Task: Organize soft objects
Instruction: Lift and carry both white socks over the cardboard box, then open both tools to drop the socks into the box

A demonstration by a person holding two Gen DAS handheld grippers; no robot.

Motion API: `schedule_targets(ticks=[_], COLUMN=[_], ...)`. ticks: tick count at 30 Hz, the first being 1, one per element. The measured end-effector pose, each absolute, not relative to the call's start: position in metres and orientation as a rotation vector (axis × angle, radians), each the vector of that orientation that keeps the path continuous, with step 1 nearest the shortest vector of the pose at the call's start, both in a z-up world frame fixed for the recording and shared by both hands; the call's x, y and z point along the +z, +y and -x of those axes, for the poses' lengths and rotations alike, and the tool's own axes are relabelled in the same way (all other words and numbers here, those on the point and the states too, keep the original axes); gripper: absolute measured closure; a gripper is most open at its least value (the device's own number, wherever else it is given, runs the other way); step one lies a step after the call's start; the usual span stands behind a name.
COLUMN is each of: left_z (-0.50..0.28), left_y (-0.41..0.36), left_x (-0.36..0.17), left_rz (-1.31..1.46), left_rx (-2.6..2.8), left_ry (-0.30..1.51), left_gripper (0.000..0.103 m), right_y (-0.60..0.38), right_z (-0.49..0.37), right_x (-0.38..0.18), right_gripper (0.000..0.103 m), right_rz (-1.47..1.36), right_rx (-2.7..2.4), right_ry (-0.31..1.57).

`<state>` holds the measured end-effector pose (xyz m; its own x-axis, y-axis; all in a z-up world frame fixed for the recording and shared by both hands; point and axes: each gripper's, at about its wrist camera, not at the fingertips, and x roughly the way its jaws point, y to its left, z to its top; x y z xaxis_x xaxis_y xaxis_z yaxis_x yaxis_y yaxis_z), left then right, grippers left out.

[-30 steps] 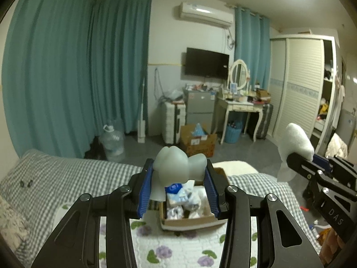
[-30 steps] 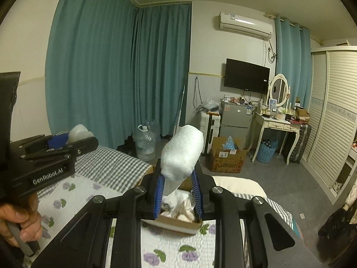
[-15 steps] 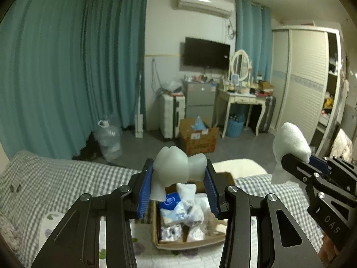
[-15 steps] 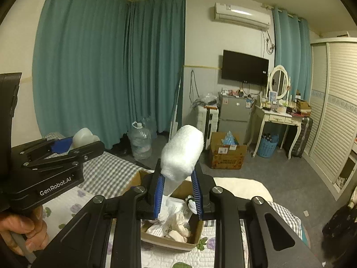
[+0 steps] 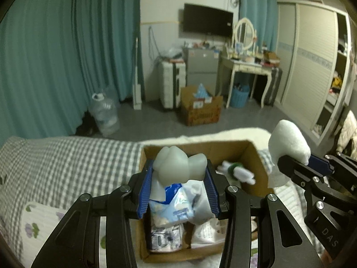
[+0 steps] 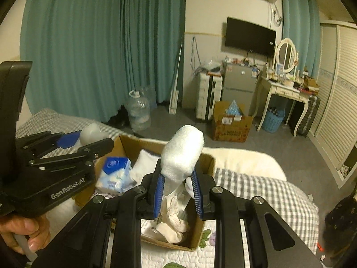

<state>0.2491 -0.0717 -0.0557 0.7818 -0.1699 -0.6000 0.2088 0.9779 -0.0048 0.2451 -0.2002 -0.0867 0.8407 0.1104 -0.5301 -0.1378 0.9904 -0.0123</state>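
Hovering over the box [image 5: 252, 156], the left hand-held gripper [image 5: 178, 192] pinches a squashy pale toy [image 5: 178, 167] mid-body while the right hand-held gripper [image 6: 177, 193] clamps a light, fluffy roll [image 6: 181, 154] low down.

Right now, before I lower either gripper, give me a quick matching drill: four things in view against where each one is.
Things:
1. pale squishy toy
2. fluffy white roll
3. blue-and-white packet
4. water jug

Places:
a. on the floor by the teal curtain
b. clamped in the left gripper
c. lying inside the cardboard box on the bed
d. clamped in the right gripper

Pairs: 1-b, 2-d, 3-c, 4-a
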Motion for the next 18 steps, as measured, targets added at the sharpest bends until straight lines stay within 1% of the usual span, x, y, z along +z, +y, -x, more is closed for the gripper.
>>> schedule_targets(ticks=[12, 15, 18], left_z=[-0.282, -0.287, -0.289], left_y=[-0.072, -0.072, -0.072], left_x=[-0.108, -0.11, -0.112], left_rz=[-0.075, -0.093, -0.099], left_rx=[-0.194, -0.196, -0.187], left_ry=[0.77, 0.768, 0.775], left_gripper=[0.059, 0.057, 0.052], right_y=[-0.183, -0.181, -0.178], right_z=[-0.297, -0.307, -0.312], right_x=[-0.16, -0.176, -0.189], right_gripper=[0.08, 0.08, 0.08], right_rz=[0.091, 0.098, 0.095], right_rx=[0.163, 0.166, 0.17], right_ry=[0.702, 0.746, 0.779])
